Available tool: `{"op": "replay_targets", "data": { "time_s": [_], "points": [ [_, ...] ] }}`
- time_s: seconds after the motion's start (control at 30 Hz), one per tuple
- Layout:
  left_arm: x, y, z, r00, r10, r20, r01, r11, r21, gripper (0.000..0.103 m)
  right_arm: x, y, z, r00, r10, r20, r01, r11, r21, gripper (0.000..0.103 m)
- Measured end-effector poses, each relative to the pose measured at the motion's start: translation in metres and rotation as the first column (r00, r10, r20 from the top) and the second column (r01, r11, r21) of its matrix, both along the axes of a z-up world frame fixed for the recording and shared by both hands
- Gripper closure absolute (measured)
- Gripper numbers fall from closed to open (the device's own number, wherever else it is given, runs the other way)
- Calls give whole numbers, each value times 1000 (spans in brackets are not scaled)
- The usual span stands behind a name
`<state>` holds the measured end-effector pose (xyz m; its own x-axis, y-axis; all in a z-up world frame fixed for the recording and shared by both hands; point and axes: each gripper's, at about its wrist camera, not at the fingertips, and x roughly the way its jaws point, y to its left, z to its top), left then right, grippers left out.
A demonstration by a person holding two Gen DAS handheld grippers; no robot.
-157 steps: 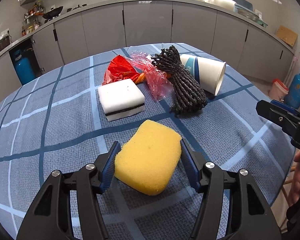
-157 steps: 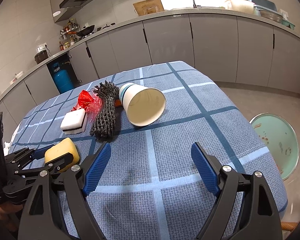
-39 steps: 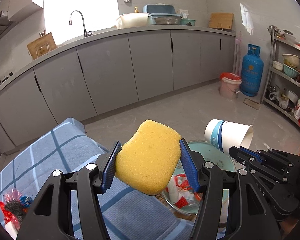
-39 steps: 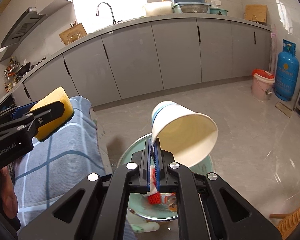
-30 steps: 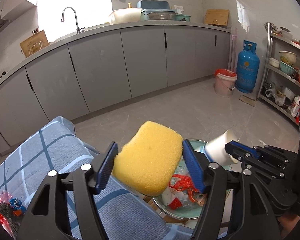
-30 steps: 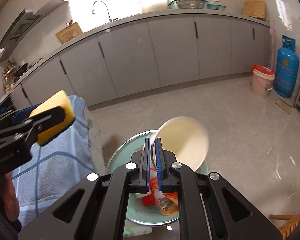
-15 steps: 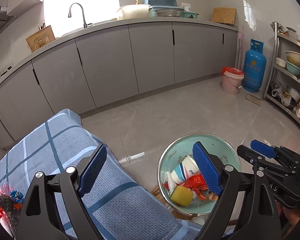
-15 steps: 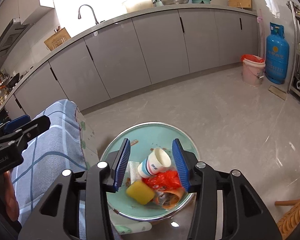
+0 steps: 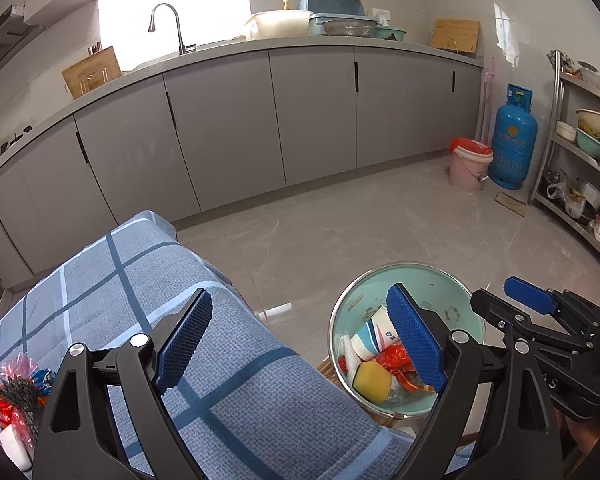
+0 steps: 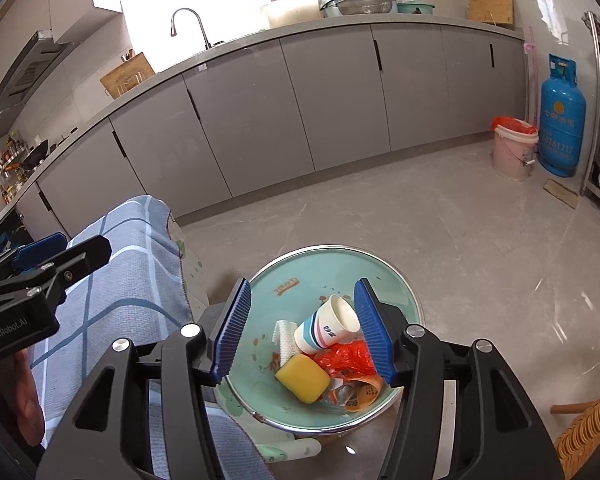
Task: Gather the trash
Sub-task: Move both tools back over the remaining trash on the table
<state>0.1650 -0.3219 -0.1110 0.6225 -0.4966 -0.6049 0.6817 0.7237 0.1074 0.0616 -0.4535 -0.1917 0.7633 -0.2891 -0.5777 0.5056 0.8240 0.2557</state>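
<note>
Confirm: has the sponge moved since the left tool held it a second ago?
Yes. The sponge has dropped out of the left tool into the basin, beside the cup.

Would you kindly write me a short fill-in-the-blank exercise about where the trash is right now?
1. The yellow sponge lies in the ____.
2. The paper cup in the basin lies on its ____.
3. Both tongs, left and right, hold ____.

Missing words: basin; side; nothing
</note>
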Motion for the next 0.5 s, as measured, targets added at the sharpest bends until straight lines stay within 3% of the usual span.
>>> {"op": "replay_targets", "data": {
  "time_s": [0.5],
  "points": [
    [2, 44, 14, 998, 57, 11, -57, 998, -22, 15, 8, 37, 15, 998, 61, 8, -61, 998, -25, 46]
  ]
}}
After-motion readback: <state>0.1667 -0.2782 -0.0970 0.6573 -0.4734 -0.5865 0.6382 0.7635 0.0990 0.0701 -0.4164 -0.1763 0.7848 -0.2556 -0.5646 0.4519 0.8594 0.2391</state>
